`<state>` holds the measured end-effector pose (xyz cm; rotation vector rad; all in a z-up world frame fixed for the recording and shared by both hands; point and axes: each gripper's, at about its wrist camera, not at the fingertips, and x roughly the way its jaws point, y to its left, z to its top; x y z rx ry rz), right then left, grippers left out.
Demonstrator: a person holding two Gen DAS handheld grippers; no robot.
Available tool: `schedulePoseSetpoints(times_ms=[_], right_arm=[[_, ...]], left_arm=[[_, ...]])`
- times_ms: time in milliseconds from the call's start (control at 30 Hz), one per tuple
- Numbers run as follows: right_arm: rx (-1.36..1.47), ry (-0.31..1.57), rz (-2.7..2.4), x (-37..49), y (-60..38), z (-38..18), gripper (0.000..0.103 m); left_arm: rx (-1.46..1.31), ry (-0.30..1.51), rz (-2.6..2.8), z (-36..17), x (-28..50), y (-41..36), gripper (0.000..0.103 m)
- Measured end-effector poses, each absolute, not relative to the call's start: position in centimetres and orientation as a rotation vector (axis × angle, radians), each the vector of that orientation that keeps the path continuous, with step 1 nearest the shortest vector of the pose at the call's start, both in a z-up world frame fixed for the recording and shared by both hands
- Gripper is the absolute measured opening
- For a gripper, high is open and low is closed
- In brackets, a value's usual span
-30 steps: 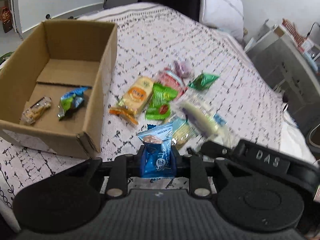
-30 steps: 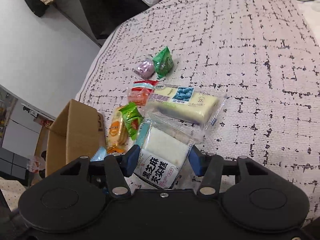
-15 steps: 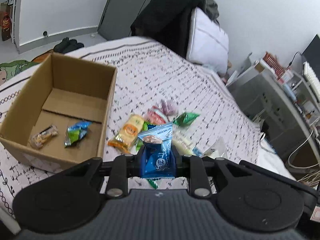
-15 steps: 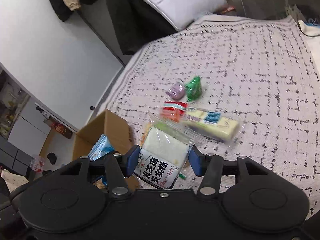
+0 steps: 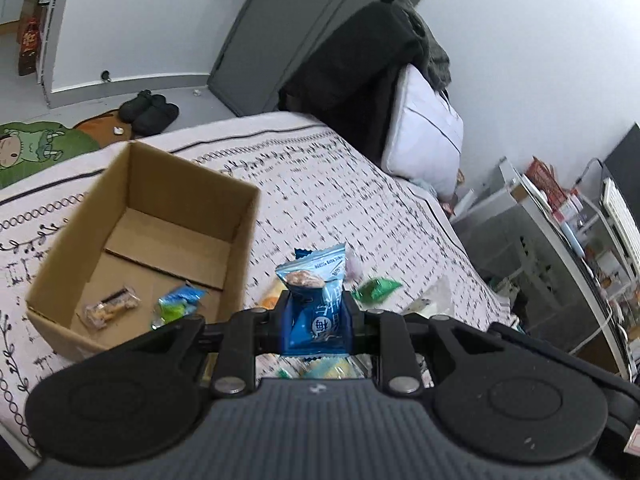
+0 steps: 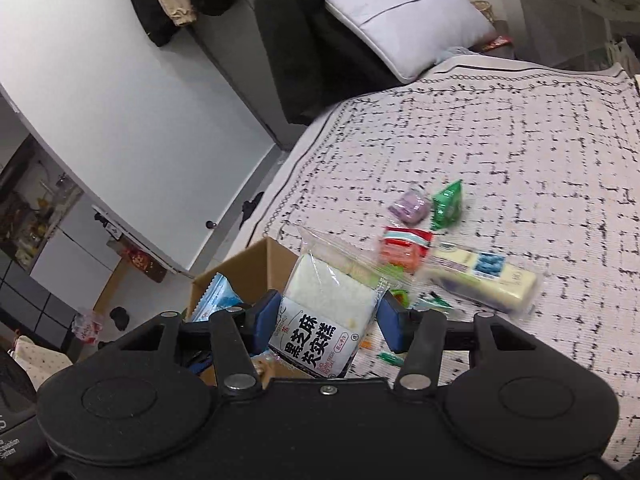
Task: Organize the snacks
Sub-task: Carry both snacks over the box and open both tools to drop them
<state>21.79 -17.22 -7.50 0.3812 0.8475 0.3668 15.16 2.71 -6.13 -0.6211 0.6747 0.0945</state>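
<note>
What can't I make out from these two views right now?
- Left wrist view: the snacks left on the bed are mostly hidden behind the left gripper and its blue packet.
- Right wrist view: the inside of the cardboard box is hidden by the right gripper and its white cake pack.
- Right wrist view: the cream bar is motion-blurred, print unreadable.

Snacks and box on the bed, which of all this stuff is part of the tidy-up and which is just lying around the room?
Part of the job:
- cardboard box, two snacks inside
- blue packet in left claw
- white cake packet in right claw
- loose snacks: green packet, purple packet, long cream bar

Just lying about:
- pillow
- slippers
- dark clothes
</note>
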Motion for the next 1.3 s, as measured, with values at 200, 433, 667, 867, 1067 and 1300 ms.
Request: schedulePoseSetpoints(times_ms=[200,433,667,867,1067,1300], right_arm=[[0.389,0.826,0.415,22.2,-15.6,-6.9,0.051],[0.390,0.823,0.459,23.1,-13.9,-6.8,0.051],[0.372,0.829,0.517,24.0,-11.6,-7.2,0.051],[0.361,0.850,0.561,24.6,-9.6,-7.9,0.051],[0.368,0.881,0.586,25.1,-8.3,-9.3,0.051],[0.353,0.920,0.606,25.9,-7.0,-10.5,0.053]], left_arm=[[-0.668,0.654,0.122,-5.8,14.9,4.8,0.023],[-0.686,0.619,0.150,-5.1,14.8,6.5,0.023],[-0.719,0.643,0.196,-5.6,15.0,8.5,0.023],[-0.737,0.632,0.270,-5.8,14.7,10.1,0.023],[-0.754,0.646,0.339,-6.7,14.7,11.4,0.023],[-0.758,0.663,0.415,-7.7,15.0,12.1,0.024]])
